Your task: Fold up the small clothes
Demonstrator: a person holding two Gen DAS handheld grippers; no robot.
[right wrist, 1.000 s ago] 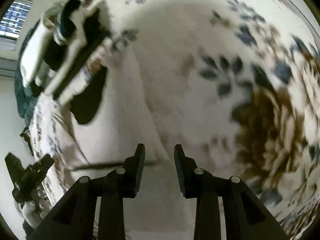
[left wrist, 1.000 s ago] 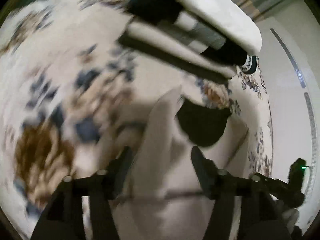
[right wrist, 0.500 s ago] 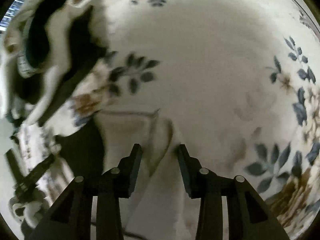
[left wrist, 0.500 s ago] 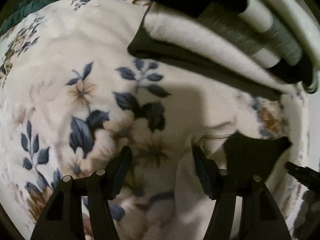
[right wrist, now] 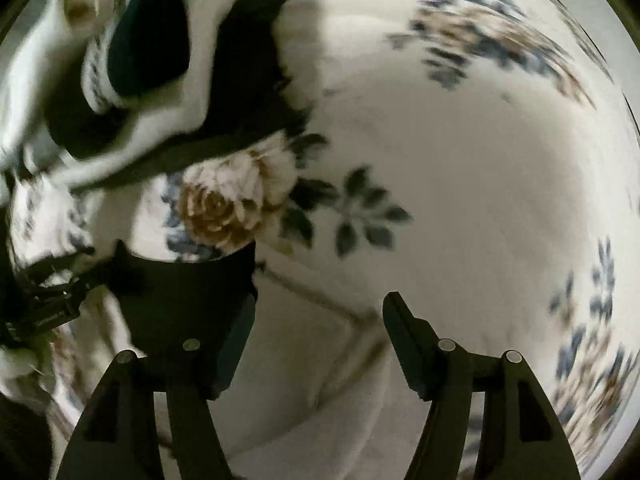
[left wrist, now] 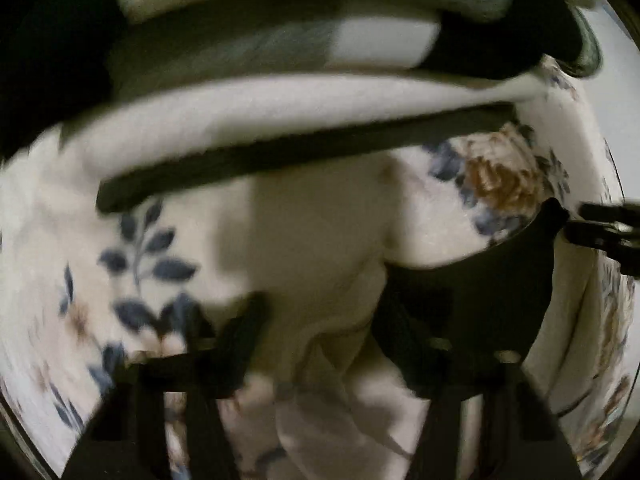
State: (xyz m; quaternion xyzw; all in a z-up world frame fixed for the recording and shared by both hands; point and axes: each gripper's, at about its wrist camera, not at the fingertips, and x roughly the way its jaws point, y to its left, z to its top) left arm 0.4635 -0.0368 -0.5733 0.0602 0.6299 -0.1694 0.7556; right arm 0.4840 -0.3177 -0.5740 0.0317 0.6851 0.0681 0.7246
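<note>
With both hand-held grippers, left (left wrist: 320, 336) and right (right wrist: 320, 332), wide and empty over the garment (right wrist: 304, 352), either could pinch the blanket (right wrist: 460, 152) near the stack (left wrist: 280, 80).

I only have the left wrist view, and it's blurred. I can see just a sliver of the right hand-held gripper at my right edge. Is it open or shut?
Observer: Open. The right hand-held gripper has its jaws wide apart with nothing pinched.
Operator: What lies between them?
Observer: The cream garment, spread on the floral blanket. One of its seams runs diagonally through the gap.
Operator: And the black patch I see, where is it from that side?
Observer: The black patch sits just outside the gap, partly behind that gripper's left finger, not between the two.
</note>
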